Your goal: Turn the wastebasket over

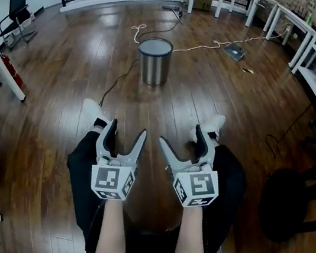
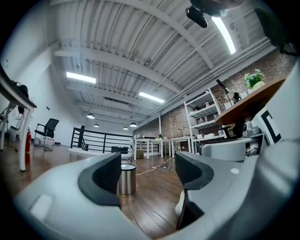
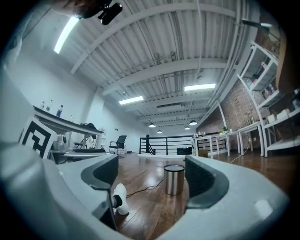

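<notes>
Two tools (image 1: pixel 127 128) (image 1: pixel 182 135) agape, wastebasket (image 1: pixel 153 61) well beyond

Our left gripper (image 2: pixel 147 176) has its jaws wide apart and empty; past them we see the steel wastebasket (image 2: pixel 126 179) standing on the wooden floor (image 2: pixel 157 199).

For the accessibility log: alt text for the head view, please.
A round brushed-steel wastebasket stands on the dark wooden floor, well ahead of the person's grey left gripper and right gripper, both open and empty.
</notes>
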Demonstrator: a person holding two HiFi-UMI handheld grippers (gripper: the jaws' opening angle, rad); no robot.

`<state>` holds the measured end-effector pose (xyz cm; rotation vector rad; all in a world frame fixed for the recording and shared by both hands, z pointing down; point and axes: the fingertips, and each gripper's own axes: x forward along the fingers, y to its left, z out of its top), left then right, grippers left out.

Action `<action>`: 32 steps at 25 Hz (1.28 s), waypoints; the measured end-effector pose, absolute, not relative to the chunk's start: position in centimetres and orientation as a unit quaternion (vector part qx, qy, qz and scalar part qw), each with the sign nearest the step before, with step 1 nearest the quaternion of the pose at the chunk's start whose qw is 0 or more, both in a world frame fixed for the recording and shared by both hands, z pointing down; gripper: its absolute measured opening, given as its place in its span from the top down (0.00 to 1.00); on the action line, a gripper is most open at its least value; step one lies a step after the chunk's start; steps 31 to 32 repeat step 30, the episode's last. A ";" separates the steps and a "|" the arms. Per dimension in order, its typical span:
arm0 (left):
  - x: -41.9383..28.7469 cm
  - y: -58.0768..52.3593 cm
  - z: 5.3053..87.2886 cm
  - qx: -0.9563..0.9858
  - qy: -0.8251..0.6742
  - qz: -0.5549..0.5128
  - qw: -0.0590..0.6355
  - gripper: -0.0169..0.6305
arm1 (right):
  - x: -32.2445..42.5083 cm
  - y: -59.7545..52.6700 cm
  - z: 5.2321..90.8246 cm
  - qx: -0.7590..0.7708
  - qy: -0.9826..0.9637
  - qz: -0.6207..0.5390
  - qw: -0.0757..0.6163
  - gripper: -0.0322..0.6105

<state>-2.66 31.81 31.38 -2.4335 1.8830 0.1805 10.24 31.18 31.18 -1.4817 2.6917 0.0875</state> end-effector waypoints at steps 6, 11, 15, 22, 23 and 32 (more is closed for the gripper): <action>-0.2 45.8 30.2 -0.792 0.607 0.057 0.039 0.41 | 13.1 44.4 31.5 -0.510 0.859 0.042 -0.010 0.30; 1.1 53.5 30.0 -0.785 0.615 0.053 0.051 0.42 | 15.9 52.2 31.7 -0.516 0.855 0.041 -0.004 0.32; 1.5 58.5 30.1 -0.787 0.613 0.049 0.057 0.43 | 17.0 57.3 31.9 -0.526 0.850 0.040 -0.008 0.33; 2.5 63.1 31.1 -0.773 0.631 0.012 0.062 0.43 | 18.8 62.3 31.5 -0.530 0.846 0.046 -0.022 0.34; 2.5 63.6 31.2 -0.772 0.632 0.011 0.063 0.43 | 18.9 62.8 31.6 -0.531 0.846 0.046 -0.022 0.34; 1.8 65.6 31.1 -0.765 0.641 0.017 0.060 0.44 | 19.2 64.8 31.5 -0.533 0.845 0.046 -0.019 0.34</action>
